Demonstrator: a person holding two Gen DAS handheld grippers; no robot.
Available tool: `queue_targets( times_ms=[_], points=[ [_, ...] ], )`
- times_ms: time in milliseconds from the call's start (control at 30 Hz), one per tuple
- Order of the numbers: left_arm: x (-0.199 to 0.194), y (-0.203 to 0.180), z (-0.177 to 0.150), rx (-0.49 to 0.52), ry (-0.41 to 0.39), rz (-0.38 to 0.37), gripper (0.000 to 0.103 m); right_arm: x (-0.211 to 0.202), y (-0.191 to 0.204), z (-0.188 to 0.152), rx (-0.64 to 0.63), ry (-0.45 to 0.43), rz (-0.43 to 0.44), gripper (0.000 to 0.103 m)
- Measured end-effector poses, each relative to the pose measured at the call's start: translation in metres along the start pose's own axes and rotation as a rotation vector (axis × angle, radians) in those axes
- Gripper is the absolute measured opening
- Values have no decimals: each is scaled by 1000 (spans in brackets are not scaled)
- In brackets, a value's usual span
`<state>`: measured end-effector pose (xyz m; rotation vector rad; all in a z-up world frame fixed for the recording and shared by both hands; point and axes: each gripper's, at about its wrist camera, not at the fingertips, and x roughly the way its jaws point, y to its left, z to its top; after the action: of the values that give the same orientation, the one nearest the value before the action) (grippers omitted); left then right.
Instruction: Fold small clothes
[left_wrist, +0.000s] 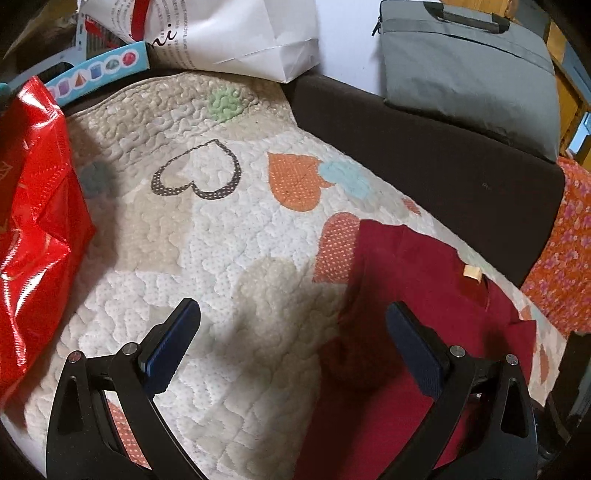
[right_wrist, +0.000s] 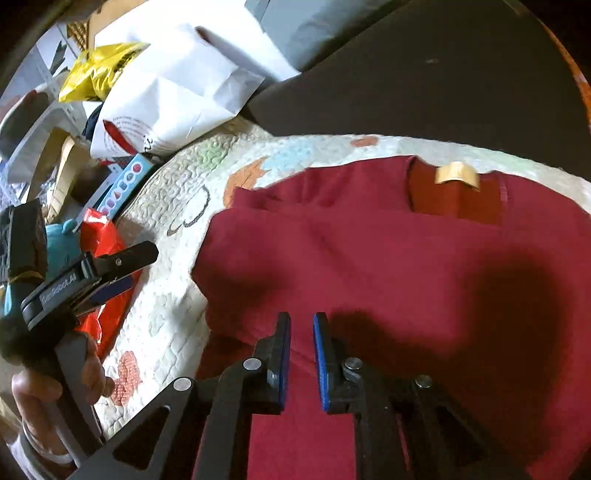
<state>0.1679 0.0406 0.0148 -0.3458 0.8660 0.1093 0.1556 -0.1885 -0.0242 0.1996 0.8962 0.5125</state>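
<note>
Bare quilt (left_wrist: 221, 236) between red bag (left_wrist: 33, 229) and shirt (left_wrist: 406, 332).

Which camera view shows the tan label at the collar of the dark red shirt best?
The right wrist view: the tan label sits large near the top, at the collar of the dark red shirt. In the left wrist view the same label is only a small tan patch near the right edge.
</note>
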Motion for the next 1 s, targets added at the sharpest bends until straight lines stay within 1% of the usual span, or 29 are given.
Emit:
queue_targets(
  times_ms=[67, 100, 167, 233, 267, 300, 367, 400, 433, 467, 500, 600, 633, 667, 733, 767, 800, 833, 867, 900, 933, 1000],
  points=[
    [0, -1, 0, -2, -8, -6, 102, -18, -4, -4, -28, -13, -32, 17],
    [2, -2, -1, -1, -6, -8, 102, -32, -6, -5, -44, -21, -60, 18],
    [6, -4, -3, 8, 7, -7, 102, -50, -19, -1, -46, -47, -89, 18],
    [12, -8, -6, 23, 20, -4, 102, -77, -45, 3, -15, -82, -189, 20],
    [15, -10, -7, 32, 22, 0, 102, -88, -59, 1, 4, -98, -246, 23],
    [19, -12, -8, 41, 24, 11, 102, -99, -76, 0, 35, -113, -307, 28],
    [26, -13, -9, 44, 35, 27, 102, -116, -112, -2, 131, -125, -420, 32],
    [30, -14, -10, 41, 43, 31, 102, -121, -123, -2, 168, -131, -441, 33],
    [33, -15, -10, 43, 46, 35, 102, -125, -135, -2, 204, -143, -434, 33],
    [36, -16, -10, 49, 45, 43, 102, -126, -140, -2, 216, -147, -422, 37],
    [39, -19, -9, 60, 38, 56, 102, -121, -144, 0, 222, -137, -408, 42],
    [44, -23, -4, 67, 25, 64, 102, -99, -154, 4, 257, -80, -367, 43],
    [44, -23, -3, 61, 24, 58, 102, -90, -158, 5, 279, -68, -334, 43],
    [44, -24, -2, 59, 22, 49, 102, -85, -159, 8, 284, -66, -333, 44],
    [44, -28, -1, 79, 19, 44, 102, -80, -164, 11, 260, -75, -383, 20],
    [44, -30, -2, 88, 22, 44, 102, -83, -165, 11, 255, -86, -402, 11],
    [45, -31, -3, 92, 31, 31, 102, -93, -167, 12, 246, -117, -394, 9],
    [45, -34, -4, 98, 34, 20, 102, -99, -165, 12, 231, -138, -411, 8],
    [45, -37, -5, 109, 34, 15, 102, -104, -166, 12, 218, -146, -453, 8],
    [46, -41, -7, 127, 32, 23, 102, -106, -169, 10, 202, -147, -520, 8],
    [48, -44, -9, 139, 34, 31, 102, -102, -175, 8, 215, -131, -543, 8],
    [53, -48, -14, 163, 56, 38, 102, -92, -186, 1, 261, -87, -517, 8]
  ],
)
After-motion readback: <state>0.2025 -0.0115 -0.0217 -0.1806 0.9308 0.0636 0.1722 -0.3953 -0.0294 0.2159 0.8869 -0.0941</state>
